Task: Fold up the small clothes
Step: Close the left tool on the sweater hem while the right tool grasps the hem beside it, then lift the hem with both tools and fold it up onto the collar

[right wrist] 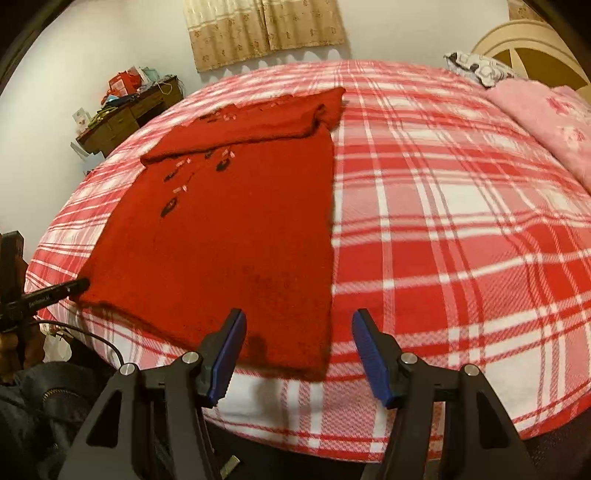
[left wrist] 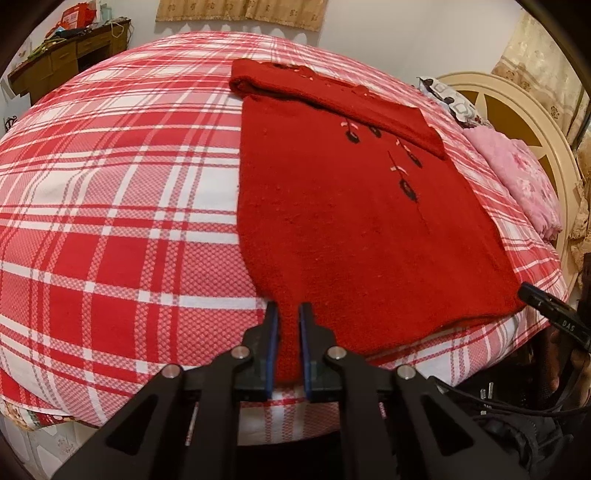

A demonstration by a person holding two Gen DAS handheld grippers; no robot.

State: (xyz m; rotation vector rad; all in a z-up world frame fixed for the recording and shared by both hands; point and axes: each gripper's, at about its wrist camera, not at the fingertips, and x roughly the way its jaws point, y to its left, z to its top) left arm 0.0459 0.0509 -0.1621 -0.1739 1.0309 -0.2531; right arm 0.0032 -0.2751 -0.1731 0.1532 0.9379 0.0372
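A wide bed [right wrist: 461, 221] fills the room, spread with a red, pink and white checked sheet. Behind it the wall [right wrist: 92, 44] is plain white, with a short beige patterned curtain [right wrist: 264, 31] hanging high up. In the far corner a dark wooden desk [right wrist: 125, 118] with drawers stands against the wall, heaped with red bags and clutter. At the bed's head rises a cream, rounded headboard [left wrist: 517, 110], with a pink flowered blanket [left wrist: 524, 181] and a black-and-white patterned pillow [left wrist: 448, 98] before it.

From my left wrist camera, the red knitted sweater [left wrist: 351, 229] has its near corner hidden between blue pads. The cluttered brown wooden desk [right wrist: 125, 118] is too small to read. The pink floral blanket [right wrist: 546, 118] runs off-frame.
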